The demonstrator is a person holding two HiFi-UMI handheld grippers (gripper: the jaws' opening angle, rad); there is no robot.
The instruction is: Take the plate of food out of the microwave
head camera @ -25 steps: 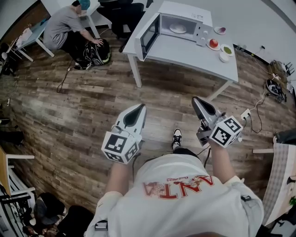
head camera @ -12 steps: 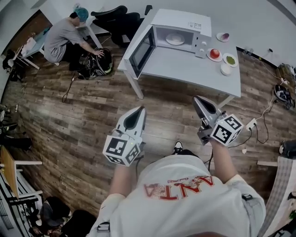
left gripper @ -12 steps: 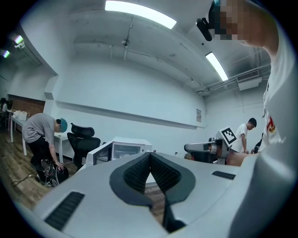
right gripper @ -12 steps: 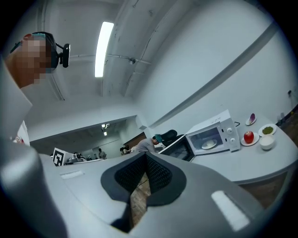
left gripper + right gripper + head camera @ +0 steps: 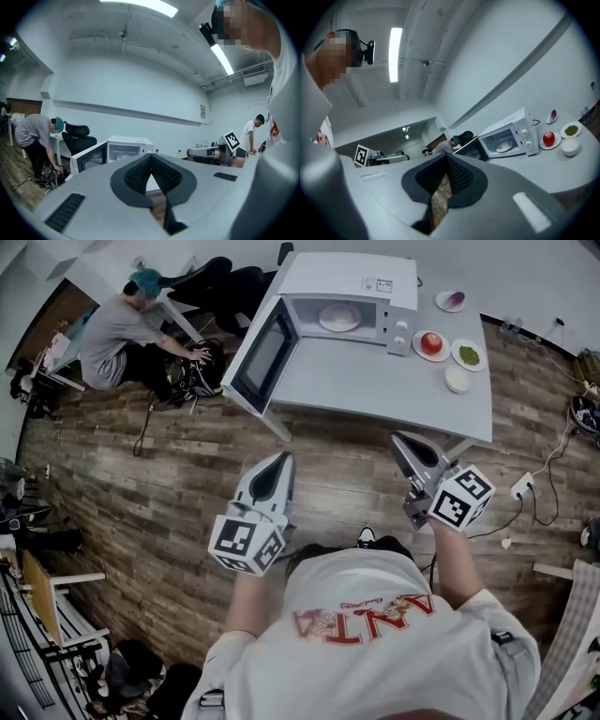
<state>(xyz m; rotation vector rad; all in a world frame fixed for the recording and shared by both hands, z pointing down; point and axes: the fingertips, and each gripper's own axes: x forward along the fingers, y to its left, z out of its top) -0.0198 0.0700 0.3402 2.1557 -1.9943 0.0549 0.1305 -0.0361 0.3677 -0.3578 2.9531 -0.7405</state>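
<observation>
**Plate in the open microwave, both grippers well short of it**

Nearest the person, the left gripper (image 5: 280, 459) and the right gripper (image 5: 397, 439) are held out side by side over the wooden floor. Both point towards the microwave (image 5: 349, 274). Each gripper's own view shows its two jaws pressed together at the tips with nothing between them, so both are clenched and empty.

Between the grippers and the microwave is the near edge of the white table (image 5: 375, 382), which neither gripper has reached. The microwave stands at the back of this table with its door (image 5: 262, 354) swung wide open on its left side, out over the table's left edge. That puts the door ahead of the left gripper.

The plate of food (image 5: 337, 317) lies flat inside the microwave's cavity, straight ahead and well apart from both sets of fingers. It sits roughly midway between their two lines. The right gripper looks slightly nearer, with no door in its path. The plate is round, so it has no long axis, and I judge the near rim to be the part to take. The jaws would have to open first.

To the right of the microwave are small dishes, one holding an apple (image 5: 432, 342). Far to the microwave's left, another person (image 5: 114, 326) bends over a bag.
</observation>
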